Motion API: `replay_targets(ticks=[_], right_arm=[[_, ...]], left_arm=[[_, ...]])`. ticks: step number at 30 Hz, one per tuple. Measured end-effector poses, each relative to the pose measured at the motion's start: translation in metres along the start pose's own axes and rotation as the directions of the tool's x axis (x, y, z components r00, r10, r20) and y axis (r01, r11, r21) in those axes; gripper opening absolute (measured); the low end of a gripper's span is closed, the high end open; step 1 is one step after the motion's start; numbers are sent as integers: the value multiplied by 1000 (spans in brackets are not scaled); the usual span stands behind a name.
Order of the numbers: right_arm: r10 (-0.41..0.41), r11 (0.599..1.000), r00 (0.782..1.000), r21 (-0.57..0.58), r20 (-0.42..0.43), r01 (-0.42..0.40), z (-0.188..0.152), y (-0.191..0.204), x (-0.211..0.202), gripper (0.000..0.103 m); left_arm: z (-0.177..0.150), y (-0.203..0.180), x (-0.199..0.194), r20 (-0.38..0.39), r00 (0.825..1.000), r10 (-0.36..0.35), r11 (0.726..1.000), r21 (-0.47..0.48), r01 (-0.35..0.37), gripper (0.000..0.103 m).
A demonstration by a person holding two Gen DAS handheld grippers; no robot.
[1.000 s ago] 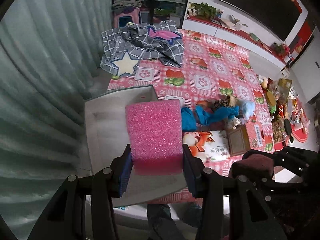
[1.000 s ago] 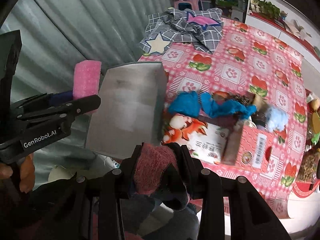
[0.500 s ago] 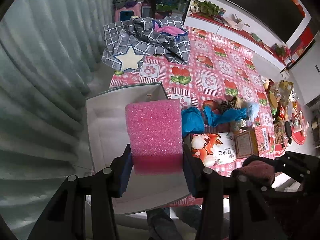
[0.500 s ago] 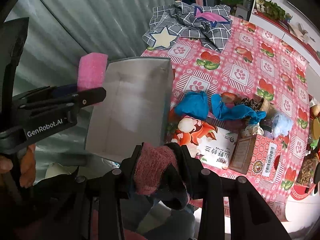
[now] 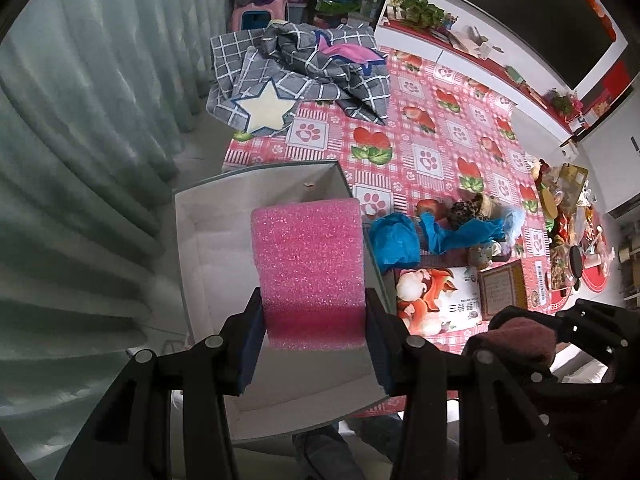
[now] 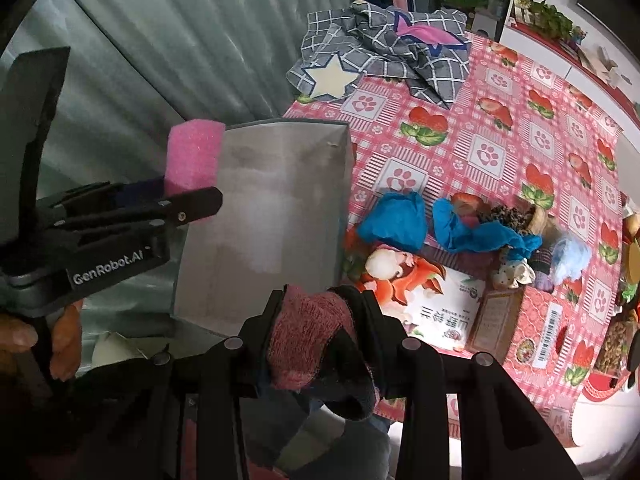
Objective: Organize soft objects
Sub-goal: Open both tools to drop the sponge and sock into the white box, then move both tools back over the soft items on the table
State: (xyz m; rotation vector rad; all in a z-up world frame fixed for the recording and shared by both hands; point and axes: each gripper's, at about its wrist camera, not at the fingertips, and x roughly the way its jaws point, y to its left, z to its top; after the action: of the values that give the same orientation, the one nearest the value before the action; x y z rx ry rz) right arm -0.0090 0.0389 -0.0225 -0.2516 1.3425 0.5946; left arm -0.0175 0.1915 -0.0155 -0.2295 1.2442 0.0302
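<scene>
My left gripper point(image 5: 314, 320) is shut on a pink foam sponge point(image 5: 310, 264), which hangs over the open grey box point(image 5: 224, 208). In the right wrist view that same sponge point(image 6: 194, 156) shows at the box's point(image 6: 280, 200) left edge, clamped in the left gripper point(image 6: 188, 196). My right gripper point(image 6: 320, 320) is shut on a dark red knitted cloth point(image 6: 308, 332) with a black edge, above the box's near right corner. In the left wrist view the red cloth point(image 5: 520, 336) and right gripper point(image 5: 560, 332) appear at the lower right. Blue cloths point(image 5: 396, 236) point(image 6: 472, 232) lie on the table beside the box.
A pink patterned tablecloth point(image 5: 436, 132) covers the table. A grey checked blanket point(image 5: 304, 76) with a white star lies at its far end. A printed carton point(image 6: 436, 304) and small soft items point(image 6: 568, 256) sit right of the box. Pale curtains point(image 5: 80, 120) hang at left.
Both grippers have moved forward and slightly down over the box; the table and box look nearer. The sponge and red cloth stay gripped.
</scene>
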Motion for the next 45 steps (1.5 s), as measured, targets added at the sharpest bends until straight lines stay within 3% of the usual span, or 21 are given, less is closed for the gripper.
replay_targets(ticks=[6,22,23,27,29,31,32,33,34,38,39,45], right_arm=[[7,999,1000,-34,-18,-7,11,16,13,39],[65,994,983,-78,-169,-79,5,43,74,39],[67,994,983,-77,-173,-81,5,43,75,39],[82,993,979,-69,-189,-96,5,45,81,45],[79,993,977,-66,-198,-93,5,45,83,45],[76,994,977,-61,-198,-90,4,44,82,57],[75,995,979,-56,-192,-87,4,42,81,76],[76,995,980,-53,-186,-87,4,42,80,86],[77,995,981,-48,-179,-87,4,40,78,86],[50,998,982,-29,-180,-56,2,33,77,87],[51,998,981,-13,-185,-54,1,29,78,102],[39,997,990,66,-138,-30,-4,5,60,103]], left_arm=[[1,17,12,-16,1000,5,1000,-20,-6,50],[-18,34,64,-175,984,43,999,-9,-45,51],[-19,35,65,-179,983,40,999,-14,-43,52],[-23,38,65,-176,983,43,999,-24,-48,80],[-24,38,65,-175,983,50,998,-25,-55,82],[-23,38,66,-176,983,45,998,-31,-51,88],[-23,38,67,-177,983,39,998,-38,-46,90],[-23,39,68,-183,983,31,998,-46,-40,99],[-23,40,69,-189,982,26,998,-55,-37,103],[-20,42,72,-199,980,25,996,-84,-42,103],[-20,42,73,-202,979,24,995,-87,-42,103],[-12,23,65,-188,982,2,999,-33,-8,103]])
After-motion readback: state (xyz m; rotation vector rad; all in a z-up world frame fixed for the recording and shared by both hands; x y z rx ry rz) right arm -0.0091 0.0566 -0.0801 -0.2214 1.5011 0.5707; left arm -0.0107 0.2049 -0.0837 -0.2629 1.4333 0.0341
